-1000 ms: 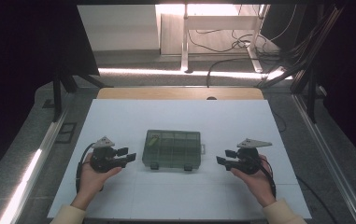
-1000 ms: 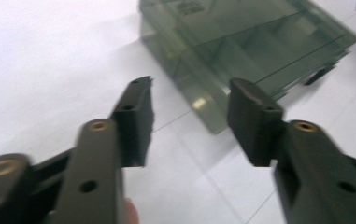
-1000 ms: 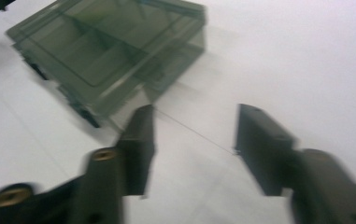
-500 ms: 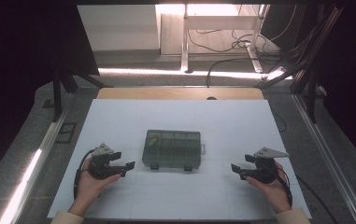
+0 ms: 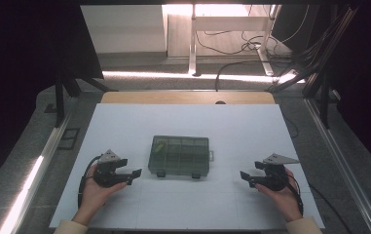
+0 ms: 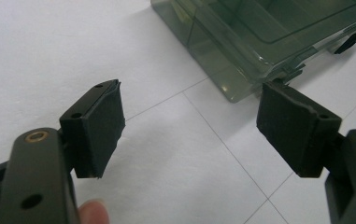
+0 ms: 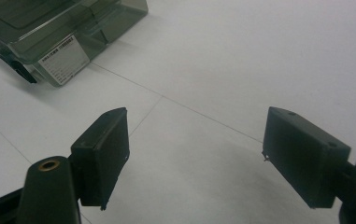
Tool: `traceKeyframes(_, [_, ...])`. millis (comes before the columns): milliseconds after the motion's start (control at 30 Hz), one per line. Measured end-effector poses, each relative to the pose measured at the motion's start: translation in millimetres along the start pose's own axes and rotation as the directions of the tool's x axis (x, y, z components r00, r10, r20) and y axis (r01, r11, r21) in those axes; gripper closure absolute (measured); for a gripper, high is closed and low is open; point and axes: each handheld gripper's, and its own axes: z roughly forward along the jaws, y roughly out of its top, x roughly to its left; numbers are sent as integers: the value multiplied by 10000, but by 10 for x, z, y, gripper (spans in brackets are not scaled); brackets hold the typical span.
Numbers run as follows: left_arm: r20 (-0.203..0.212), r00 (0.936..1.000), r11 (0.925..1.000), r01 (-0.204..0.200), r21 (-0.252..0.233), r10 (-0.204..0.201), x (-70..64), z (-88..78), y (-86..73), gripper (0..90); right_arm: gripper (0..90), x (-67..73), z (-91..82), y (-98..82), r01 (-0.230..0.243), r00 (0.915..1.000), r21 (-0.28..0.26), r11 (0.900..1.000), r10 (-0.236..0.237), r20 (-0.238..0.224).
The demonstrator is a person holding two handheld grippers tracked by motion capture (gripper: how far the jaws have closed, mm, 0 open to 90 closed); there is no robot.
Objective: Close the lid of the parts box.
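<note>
A dark green see-through compartment box (image 5: 179,156) lies shut in the middle of the white table (image 5: 193,122). A small yellow-green item (image 5: 160,145) shows in its far left compartment. My left gripper (image 5: 135,174) rests left of the box and points at it. Its jaws have just been opening and stand open with nothing between them. In the left gripper view (image 6: 189,126) the box's corner (image 6: 241,51) lies just beyond the pads. My right gripper (image 5: 244,176) sits right of the box with a gap between them. Its jaws have also just opened and hold nothing (image 7: 194,154).
The box carries a white label (image 7: 63,60) on its side and dark latches (image 5: 161,173) on its near edge. A wooden strip (image 5: 188,97) borders the table's far edge. Metal frame posts (image 5: 324,97) and cables (image 5: 251,44) stand beyond the table.
Both grippers' jaws have spread wider. The right hand has moved right and toward the near edge, away from the box. The left hand has barely shifted.
</note>
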Motion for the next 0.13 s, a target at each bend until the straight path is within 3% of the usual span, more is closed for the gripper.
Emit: traceKeyframes(133, [-9,10000,10000,-44,54,44,-5,13,5,235,227,0,7,-4,42,10000,-3,10000,-42,47])
